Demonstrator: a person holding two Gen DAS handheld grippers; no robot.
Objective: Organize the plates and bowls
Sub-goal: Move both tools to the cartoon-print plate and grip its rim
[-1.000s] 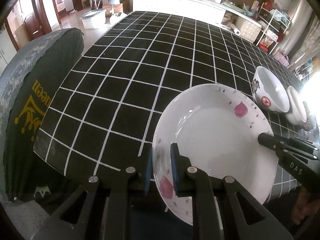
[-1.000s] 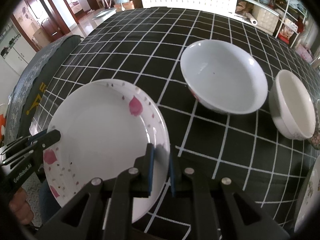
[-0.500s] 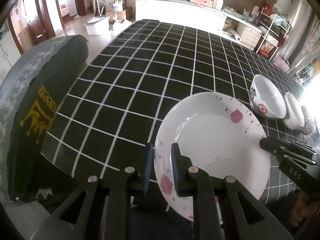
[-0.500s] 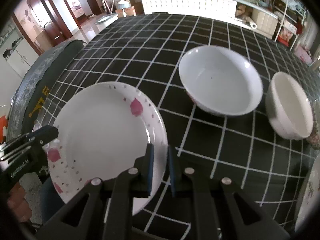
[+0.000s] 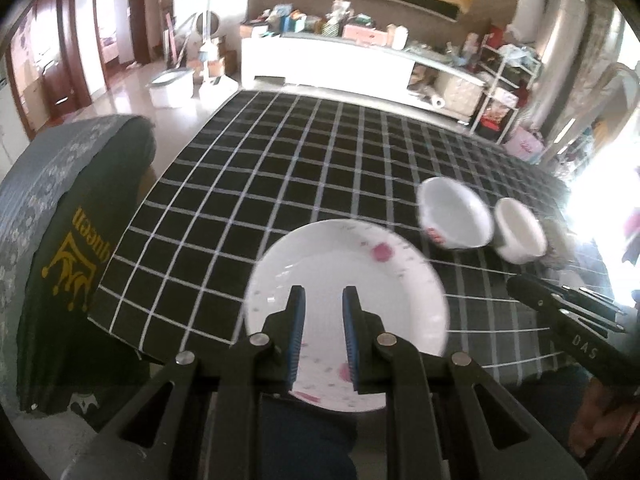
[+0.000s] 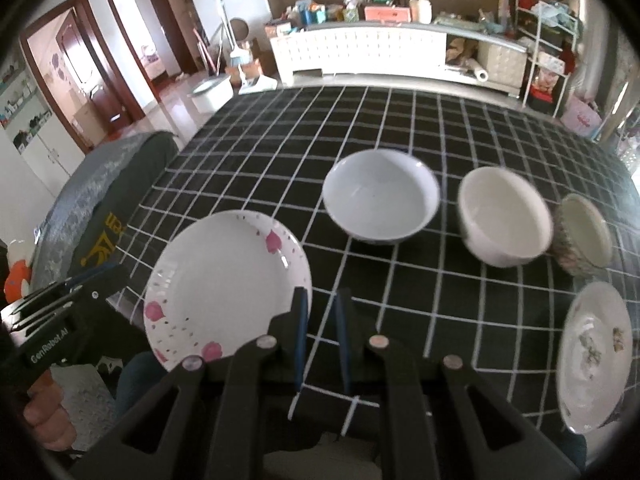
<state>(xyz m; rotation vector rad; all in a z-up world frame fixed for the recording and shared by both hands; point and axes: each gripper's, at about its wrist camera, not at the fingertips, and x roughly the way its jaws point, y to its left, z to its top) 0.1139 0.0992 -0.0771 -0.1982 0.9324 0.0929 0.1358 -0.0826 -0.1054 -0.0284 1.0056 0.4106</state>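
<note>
since both the left gripper (image 5: 323, 332) and right gripper (image 6: 321, 336) gape unclamped, the overhanging pink-flowered plate (image 6: 224, 290) risks tipping off the table (image 6: 400, 128).

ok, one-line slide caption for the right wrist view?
Open right hand-held gripper beside the pink-petal plate at the checked table edge; three bowls and a second plate to the right.

The right gripper (image 5: 520, 284) reads "DAS"; the left gripper (image 6: 110, 276) "GenRobot.AI"; the dark cloth (image 5: 76, 240) "queen" (gold, sideways).
</note>
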